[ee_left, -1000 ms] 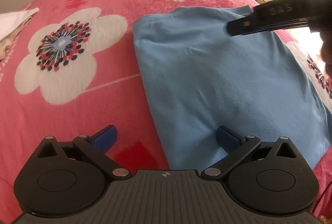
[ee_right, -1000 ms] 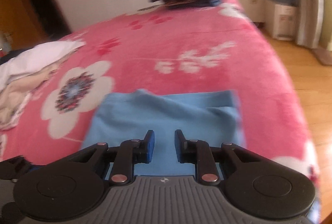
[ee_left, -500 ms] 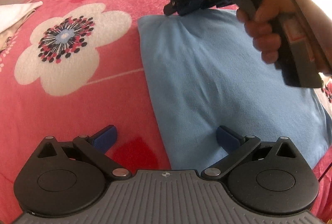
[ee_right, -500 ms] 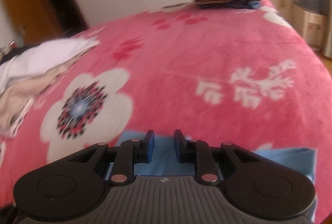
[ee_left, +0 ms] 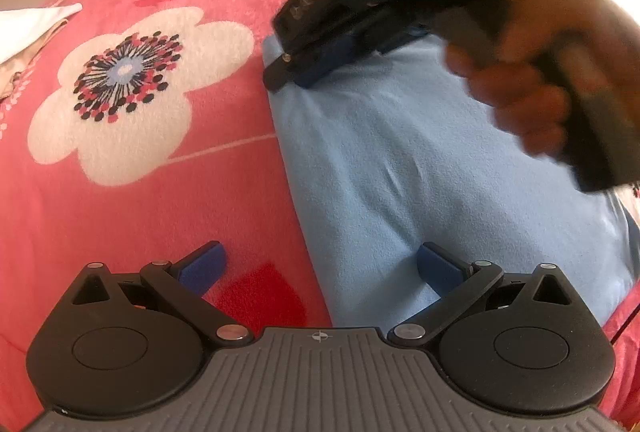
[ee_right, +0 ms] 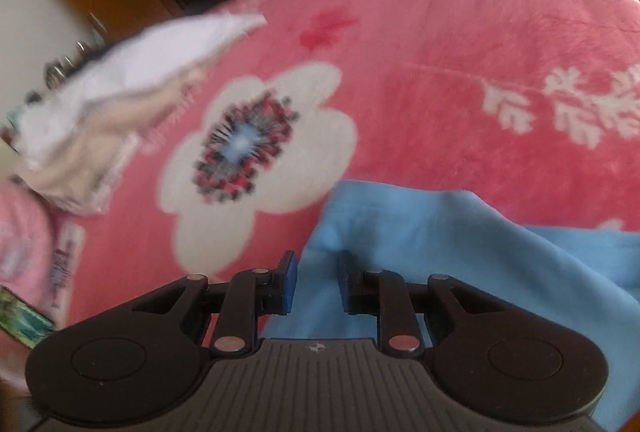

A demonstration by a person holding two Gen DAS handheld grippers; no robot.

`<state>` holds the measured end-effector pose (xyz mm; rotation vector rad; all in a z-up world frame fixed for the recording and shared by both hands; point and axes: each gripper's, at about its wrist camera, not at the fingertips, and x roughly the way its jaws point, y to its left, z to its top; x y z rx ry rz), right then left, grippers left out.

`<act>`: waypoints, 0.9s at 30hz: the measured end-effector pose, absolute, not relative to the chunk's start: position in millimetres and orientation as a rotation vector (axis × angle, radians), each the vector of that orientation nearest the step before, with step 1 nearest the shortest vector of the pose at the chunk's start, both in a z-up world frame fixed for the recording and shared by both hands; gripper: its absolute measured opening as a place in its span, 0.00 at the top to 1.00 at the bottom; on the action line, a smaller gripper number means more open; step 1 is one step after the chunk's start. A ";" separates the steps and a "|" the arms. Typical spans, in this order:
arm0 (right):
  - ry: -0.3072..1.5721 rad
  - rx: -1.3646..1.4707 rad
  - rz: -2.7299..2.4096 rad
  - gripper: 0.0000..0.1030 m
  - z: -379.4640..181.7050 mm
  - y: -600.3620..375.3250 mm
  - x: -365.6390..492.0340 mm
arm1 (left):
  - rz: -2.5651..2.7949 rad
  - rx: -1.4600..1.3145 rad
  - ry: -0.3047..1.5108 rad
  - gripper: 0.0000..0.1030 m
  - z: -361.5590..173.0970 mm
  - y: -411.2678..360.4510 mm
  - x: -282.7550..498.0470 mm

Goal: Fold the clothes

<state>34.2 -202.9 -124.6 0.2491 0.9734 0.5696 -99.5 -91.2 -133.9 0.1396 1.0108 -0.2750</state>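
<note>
Lying lengthwise away from the spread left claw, blue garment; right claw part-open.

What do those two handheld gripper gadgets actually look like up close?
Each is mostly black plastic. The left gripper has a grey ribbed deck, two round black housings, jointed black linkage arms with silver pivot pins, and blue finger pads. The right gripper matches: same deck, discs, pins and blue pads. From the side it has a black pistol-style handle and pale lettering on its body. No sleeve or cable is visible.
</note>
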 end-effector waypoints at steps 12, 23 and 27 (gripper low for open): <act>0.998 0.357 0.438 0.77 -103.1 -298.2 3.4 | -0.279 0.134 1.035 0.00 -133.4 -89.0 -96.9; 0.681 0.464 0.205 0.77 -61.9 -349.6 -36.3 | -0.273 0.136 1.052 0.00 -133.6 -88.9 -95.7; 0.712 0.432 0.290 0.77 -53.7 -342.8 -67.9 | -0.256 0.143 1.063 0.00 -132.6 -91.4 -95.7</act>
